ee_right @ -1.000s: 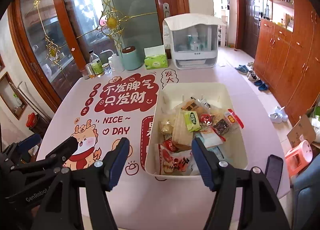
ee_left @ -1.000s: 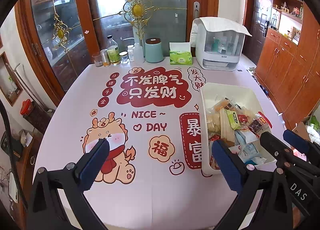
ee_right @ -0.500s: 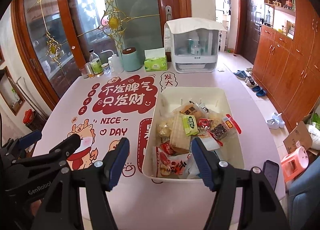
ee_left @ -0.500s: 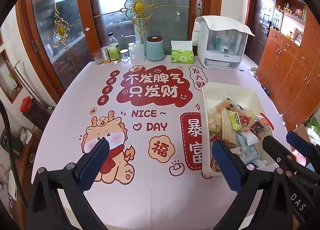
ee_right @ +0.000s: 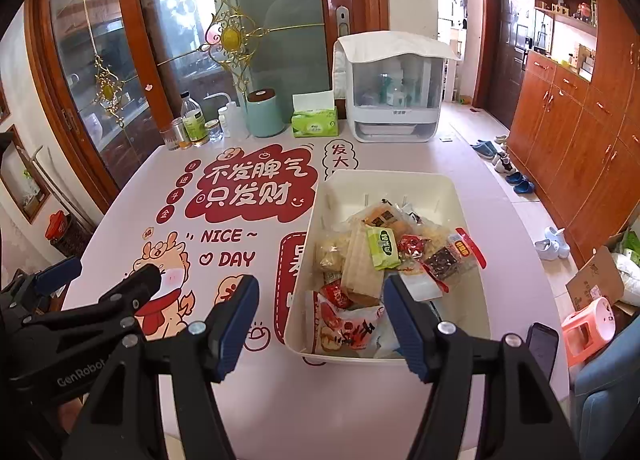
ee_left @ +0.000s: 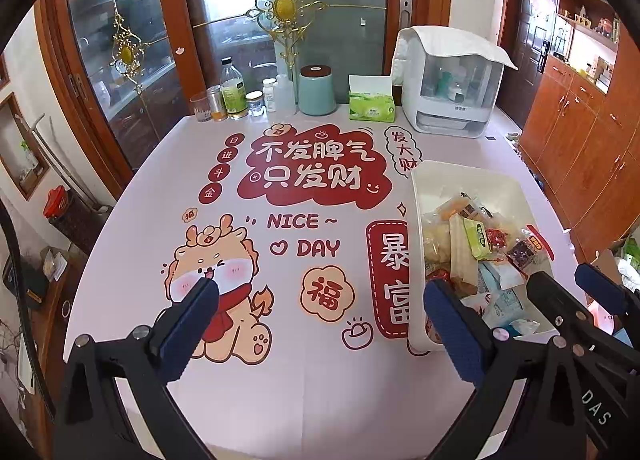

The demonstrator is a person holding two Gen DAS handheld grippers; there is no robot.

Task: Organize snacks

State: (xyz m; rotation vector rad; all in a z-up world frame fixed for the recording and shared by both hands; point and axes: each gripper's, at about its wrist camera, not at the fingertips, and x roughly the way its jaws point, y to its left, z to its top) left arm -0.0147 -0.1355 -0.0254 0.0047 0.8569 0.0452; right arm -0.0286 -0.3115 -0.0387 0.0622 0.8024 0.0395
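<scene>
A cream plastic bin (ee_right: 452, 183) (ee_left: 472, 175) sits on the right half of the table and holds several wrapped snacks: a green packet (ee_right: 382, 242), a tan flat pack (ee_right: 360, 264), a red-and-white bag (ee_right: 346, 330) and a dark packet with a red edge (ee_right: 452, 256). My right gripper (ee_right: 320, 320) hovers open above the bin's near left corner, nothing between its blue pads. My left gripper (ee_left: 320, 324) hangs open over the printed tablecloth, left of the bin, also empty. Each gripper shows at the edge of the other's view.
Along the table's far edge stand bottles and jars (ee_left: 234, 95), a teal canister (ee_left: 317, 89), a green tissue box (ee_left: 371, 105) and a white covered appliance (ee_left: 452, 83). A dark phone (ee_right: 541, 342) lies near the right front corner. Wooden cabinets line the right wall.
Both views have shifted only slightly, with the bin and table sitting a little lower in frame. Both grippers stay open and empty.
</scene>
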